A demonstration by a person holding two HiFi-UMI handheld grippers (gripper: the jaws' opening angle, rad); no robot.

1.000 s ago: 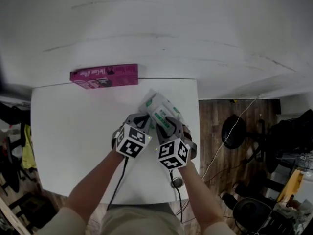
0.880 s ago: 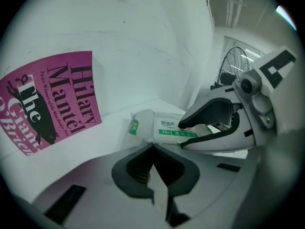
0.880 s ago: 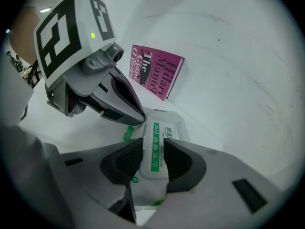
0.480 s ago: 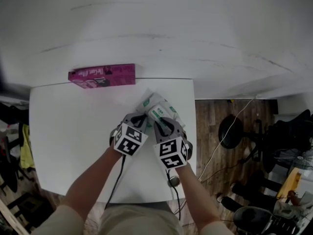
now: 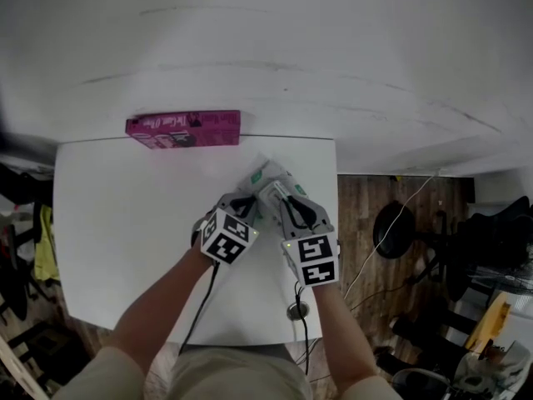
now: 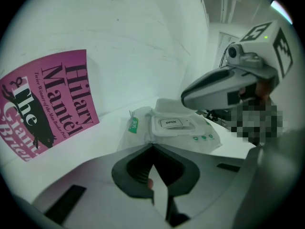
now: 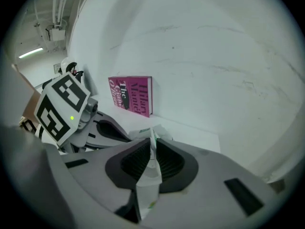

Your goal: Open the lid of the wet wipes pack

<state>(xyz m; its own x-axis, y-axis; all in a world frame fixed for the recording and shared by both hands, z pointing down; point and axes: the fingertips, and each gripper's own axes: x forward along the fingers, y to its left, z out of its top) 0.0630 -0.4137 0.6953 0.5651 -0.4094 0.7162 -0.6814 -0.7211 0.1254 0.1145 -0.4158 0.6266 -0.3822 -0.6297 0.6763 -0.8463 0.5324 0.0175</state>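
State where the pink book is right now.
In the head view, the pink book stands at the white table's far edge against the wall, left of and beyond the wet wipes pack.

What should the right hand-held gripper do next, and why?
Probably release and re-grip at the OPEN tab of the lid. The right hand-held gripper has just been closing its jaws and pinches the wrapper edge of the wet wipes pack, while the lid lies flat and shut.

Bare workroom, likely a lab or recording studio; plain white table [image 5: 125,223] pushed against blank white wall [image 5: 333,40]; wood-plank floor [image 5: 362,198] with loose cable [image 5: 422,187] and black round-footed stand [image 5: 398,230]; exposed ceiling pipes [image 7: 58,4], strip light [image 7: 29,53] overhead.
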